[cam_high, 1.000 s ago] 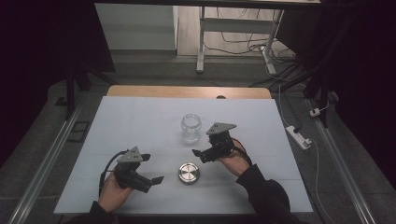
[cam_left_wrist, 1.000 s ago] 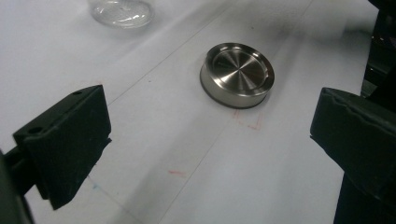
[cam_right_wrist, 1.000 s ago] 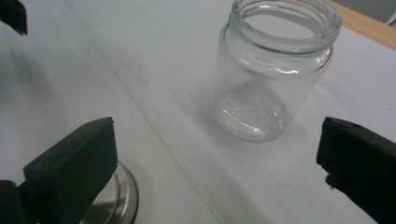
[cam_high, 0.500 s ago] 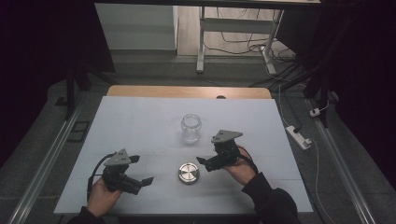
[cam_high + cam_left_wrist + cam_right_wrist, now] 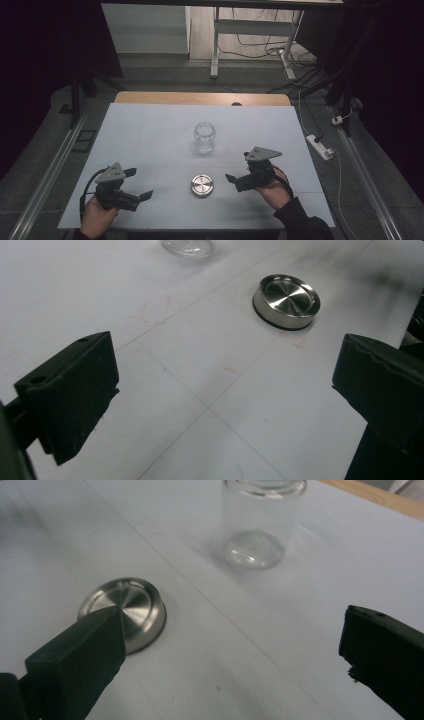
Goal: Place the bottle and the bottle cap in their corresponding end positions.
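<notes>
Metal and glass sit between my two hands on the pale blue-white tabletop [image 5: 150, 130]. The round brushed-steel lid [image 5: 202, 184] lies flat, top side up, near my edge of the table and roughly midway between the grippers. The small clear glass jar [image 5: 204, 137] stands upright and open-mouthed farther from me, just behind the lid and apart from it.

My left gripper [image 5: 134, 185] is low over the near left part of the table, its jaws spread wide with nothing between them; in the left gripper view the lid [image 5: 286, 301] lies ahead and to the right, well beyond the fingertips [image 5: 75, 390]. My right gripper [image 5: 239, 168] hovers to the right of the lid, jaws also spread and empty, pointing left toward it. In the right gripper view the lid [image 5: 131, 606] shows just past one fingertip [image 5: 85, 655], with the jar [image 5: 260, 525] beyond.

I judge the work to be closing the jar: the lid lies off and the mouth is bare, so nothing is joined yet. Both sets of jaws are opened in readiness, I think, because each has something to take. The right is nearer the lid and angled at its rim, so it seems suited to lift it. The left could then steady the jar, which is light and smooth and might slide or tip if pressed from above without support.
</notes>
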`<control>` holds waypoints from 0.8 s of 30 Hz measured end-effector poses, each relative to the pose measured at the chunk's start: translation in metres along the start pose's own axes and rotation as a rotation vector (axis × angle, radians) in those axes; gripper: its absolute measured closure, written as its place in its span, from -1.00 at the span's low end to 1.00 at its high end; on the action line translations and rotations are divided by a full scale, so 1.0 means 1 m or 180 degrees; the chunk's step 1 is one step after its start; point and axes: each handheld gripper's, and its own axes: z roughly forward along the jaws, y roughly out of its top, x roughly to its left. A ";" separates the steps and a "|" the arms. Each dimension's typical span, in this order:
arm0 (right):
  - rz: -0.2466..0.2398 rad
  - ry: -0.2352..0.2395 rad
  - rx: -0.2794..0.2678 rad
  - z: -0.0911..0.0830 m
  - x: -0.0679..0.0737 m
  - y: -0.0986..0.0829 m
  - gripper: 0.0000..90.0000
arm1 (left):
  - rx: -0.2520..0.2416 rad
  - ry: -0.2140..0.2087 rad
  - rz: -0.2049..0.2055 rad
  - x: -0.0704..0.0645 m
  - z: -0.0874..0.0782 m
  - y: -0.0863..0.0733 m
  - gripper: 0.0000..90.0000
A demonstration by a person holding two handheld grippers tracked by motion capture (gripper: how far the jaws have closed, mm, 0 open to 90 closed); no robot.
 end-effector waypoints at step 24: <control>0.0427 -0.0453 -0.0016 -0.067 -0.014 -0.056 -1.00 | -0.0038 0.0244 -0.0291 0.007 -0.037 -0.036 -1.00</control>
